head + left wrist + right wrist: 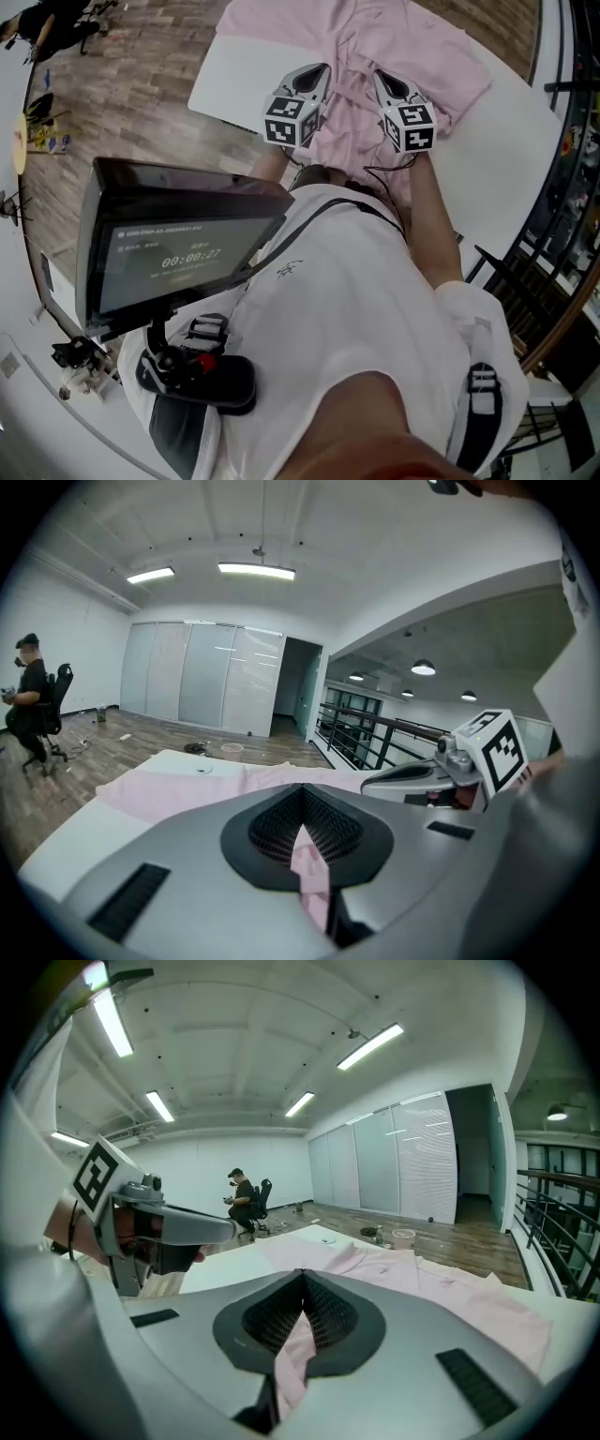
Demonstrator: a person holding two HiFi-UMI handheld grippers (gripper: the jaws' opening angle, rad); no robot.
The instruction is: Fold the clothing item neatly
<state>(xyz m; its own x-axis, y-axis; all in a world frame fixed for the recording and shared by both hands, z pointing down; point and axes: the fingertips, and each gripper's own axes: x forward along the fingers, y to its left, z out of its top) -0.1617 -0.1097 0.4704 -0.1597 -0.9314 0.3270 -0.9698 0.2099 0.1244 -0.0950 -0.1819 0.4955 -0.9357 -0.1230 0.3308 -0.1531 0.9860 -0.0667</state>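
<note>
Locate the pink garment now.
Head view, top centre: the pink garment lies spread on the white table, its near part pinched by the left tool and right tool, side by side.

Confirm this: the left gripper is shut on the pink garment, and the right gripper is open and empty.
Not quite. The right gripper is shut on the garment too, as the right gripper view shows. The left gripper is shut on it, as stated.

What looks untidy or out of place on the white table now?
The pink garment is not flat: its middle is bunched into wrinkles where the left gripper and right gripper pinch it. Nothing spilled or damaged shows.
</note>
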